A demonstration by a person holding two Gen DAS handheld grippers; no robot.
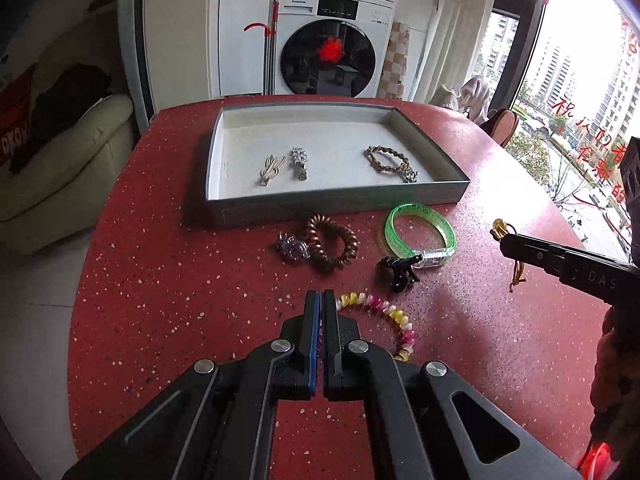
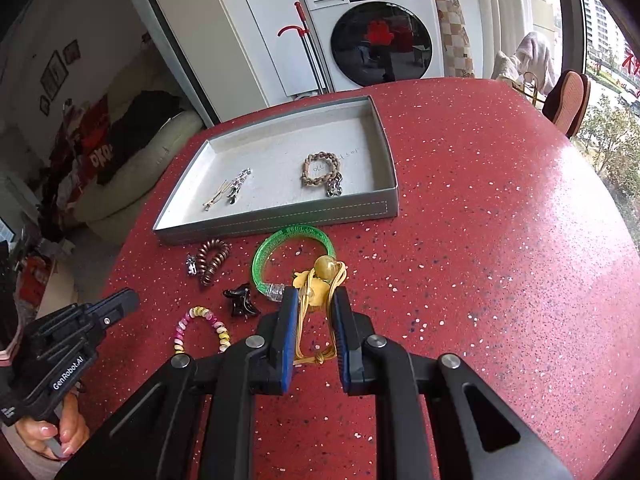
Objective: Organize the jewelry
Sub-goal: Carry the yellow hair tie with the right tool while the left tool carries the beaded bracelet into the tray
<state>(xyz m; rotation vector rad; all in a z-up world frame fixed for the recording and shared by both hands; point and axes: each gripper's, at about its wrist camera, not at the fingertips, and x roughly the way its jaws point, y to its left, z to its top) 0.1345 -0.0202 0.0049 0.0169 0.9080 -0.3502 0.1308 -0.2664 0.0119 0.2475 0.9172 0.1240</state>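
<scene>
A grey tray (image 1: 336, 200) (image 2: 280, 222) on the red table holds two hair clips (image 1: 286, 164) (image 2: 230, 188) and a braided brown bracelet (image 1: 390, 160) (image 2: 320, 170). In front of it lie a brown coil hair tie (image 1: 330, 246) (image 2: 212, 260) with a silver charm, a green bangle (image 1: 420, 232) (image 2: 296, 248), a black claw clip (image 1: 398, 274) (image 2: 242, 300) and a pink-yellow bead bracelet (image 1: 384, 320) (image 2: 202, 330). My left gripper (image 1: 322, 296) is shut and empty above the table. My right gripper (image 2: 314, 294) (image 1: 504, 238) is shut on a yellow cord bracelet (image 2: 320, 280) (image 1: 508, 248) with a round bead, held above the table.
A washing machine (image 1: 332, 44) and a cream sofa (image 1: 68, 168) stand beyond the table. A window is at the right. The red table surface (image 2: 500, 240) stretches right of the tray.
</scene>
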